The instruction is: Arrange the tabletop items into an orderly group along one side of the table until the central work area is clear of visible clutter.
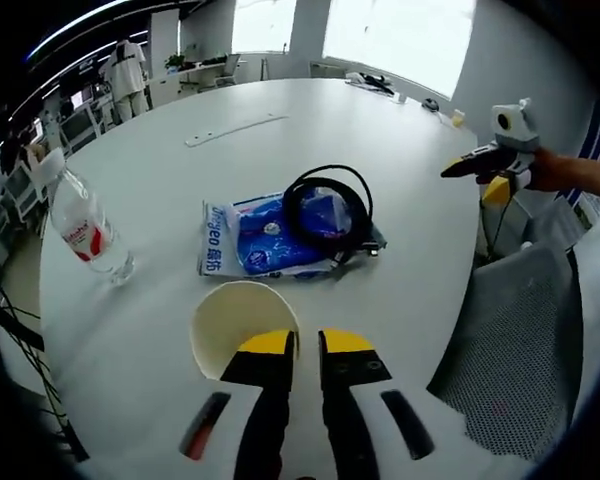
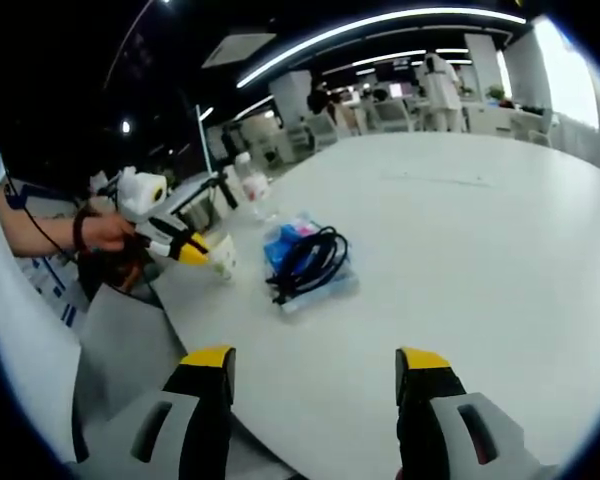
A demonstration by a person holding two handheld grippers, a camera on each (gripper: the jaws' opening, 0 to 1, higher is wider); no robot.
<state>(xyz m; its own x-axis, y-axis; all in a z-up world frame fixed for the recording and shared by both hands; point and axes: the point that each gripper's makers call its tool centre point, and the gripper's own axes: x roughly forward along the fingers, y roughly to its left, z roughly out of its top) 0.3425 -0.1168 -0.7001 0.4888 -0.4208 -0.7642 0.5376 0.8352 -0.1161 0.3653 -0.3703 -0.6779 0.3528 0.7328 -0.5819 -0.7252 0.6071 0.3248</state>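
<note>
Four items are spread over the large round white table (image 1: 400, 250): a white paper cup (image 1: 242, 322), a blue-and-white plastic packet (image 1: 265, 237), a coiled black cable (image 1: 328, 208) lying on top of that packet, and a clear plastic water bottle with a red label (image 1: 90, 230) standing upright nearer the table's edge. In the left gripper view the paper cup is gripped by its rim between the nearly closed yellow-tipped jaws of the left claw (image 1: 307, 345), close to the near edge of the table and just beside the packet. In the right gripper view the right claw (image 2: 315, 365) is held wide, with nothing between its jaws, over the table edge by a grey mesh chair back (image 2: 130, 340), well apart from the packet and cable.

The step in hand appears to be moving the cup toward one side. It is best carried upright with a light grip, so the thin wall is not crushed, and set down next to the bottle. The packet could then be slid with the cable resting on it.
</note>
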